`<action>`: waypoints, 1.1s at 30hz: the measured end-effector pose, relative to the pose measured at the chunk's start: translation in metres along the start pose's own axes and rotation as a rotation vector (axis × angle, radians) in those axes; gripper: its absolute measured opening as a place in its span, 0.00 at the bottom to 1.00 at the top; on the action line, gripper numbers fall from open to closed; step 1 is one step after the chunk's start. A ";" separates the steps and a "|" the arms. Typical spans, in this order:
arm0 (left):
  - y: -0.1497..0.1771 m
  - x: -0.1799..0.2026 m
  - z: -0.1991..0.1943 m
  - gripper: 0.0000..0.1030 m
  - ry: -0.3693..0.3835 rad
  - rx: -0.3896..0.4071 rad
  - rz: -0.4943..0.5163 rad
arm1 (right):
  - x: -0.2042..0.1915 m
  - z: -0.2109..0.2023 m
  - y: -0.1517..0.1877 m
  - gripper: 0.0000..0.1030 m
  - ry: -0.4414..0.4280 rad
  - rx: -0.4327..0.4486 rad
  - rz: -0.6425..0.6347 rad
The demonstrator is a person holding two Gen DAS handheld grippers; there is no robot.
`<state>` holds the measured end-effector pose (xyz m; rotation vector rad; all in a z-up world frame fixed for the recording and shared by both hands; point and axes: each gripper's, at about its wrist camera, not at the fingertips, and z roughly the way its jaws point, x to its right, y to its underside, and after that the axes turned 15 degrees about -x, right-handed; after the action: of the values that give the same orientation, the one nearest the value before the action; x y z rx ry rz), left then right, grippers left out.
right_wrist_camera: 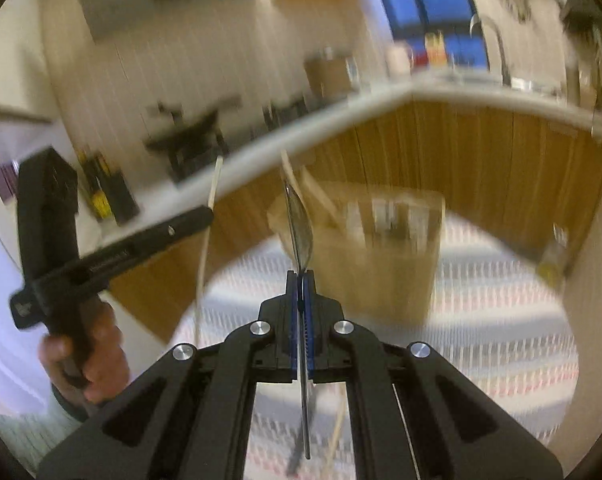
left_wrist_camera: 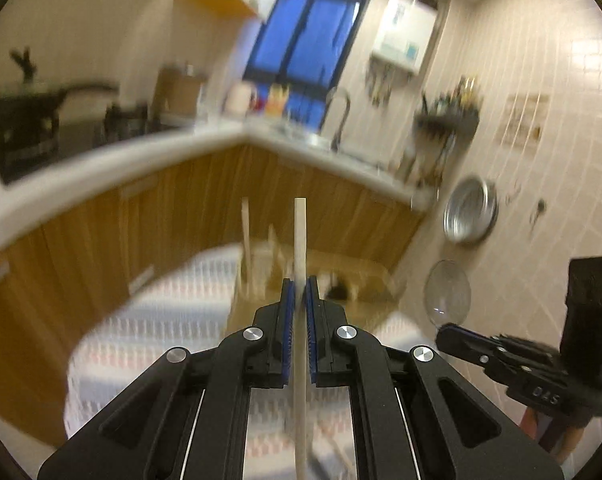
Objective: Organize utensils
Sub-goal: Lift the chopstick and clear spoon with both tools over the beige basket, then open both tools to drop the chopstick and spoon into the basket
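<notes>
With both pieces pinched and up in the air, I'm only at the carrying stage.

My left gripper [left_wrist_camera: 300, 284] is pressed onto a pale chopstick [left_wrist_camera: 300, 236], which stands up between the blue pads; my right gripper [right_wrist_camera: 301, 278] is clamped on the handle of a metal spoon [right_wrist_camera: 299, 224], bowl up, edge-on to the camera. Ahead of both, on the patterned cloth [right_wrist_camera: 501, 300] of the worktop, sits the wooden organizer box [right_wrist_camera: 381, 264], blurred, with a few pieces already standing in it; which compartments, I can't tell. As I judge it, neither utensil has been slotted yet, so the placing is all still to do. More sticks seem to lie on the cloth below the grippers, too smeared to count.
</notes>
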<state>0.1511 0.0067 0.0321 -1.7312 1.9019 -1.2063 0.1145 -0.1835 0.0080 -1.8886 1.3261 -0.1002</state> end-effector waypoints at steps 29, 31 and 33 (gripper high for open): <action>-0.029 0.021 0.105 0.04 -0.118 0.383 -0.138 | 0.098 0.083 -0.062 0.02 0.203 0.346 0.033; -0.026 0.019 0.109 0.04 -0.135 0.384 -0.136 | 0.100 0.085 -0.059 0.02 0.192 0.338 0.027; -0.023 0.022 0.111 0.04 -0.150 0.377 -0.115 | 0.099 0.085 -0.056 0.02 0.201 0.342 0.017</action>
<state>0.2401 -0.0531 -0.0111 -1.6860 1.3994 -1.3321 0.2414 -0.2098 -0.0490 -1.6073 1.3585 -0.4884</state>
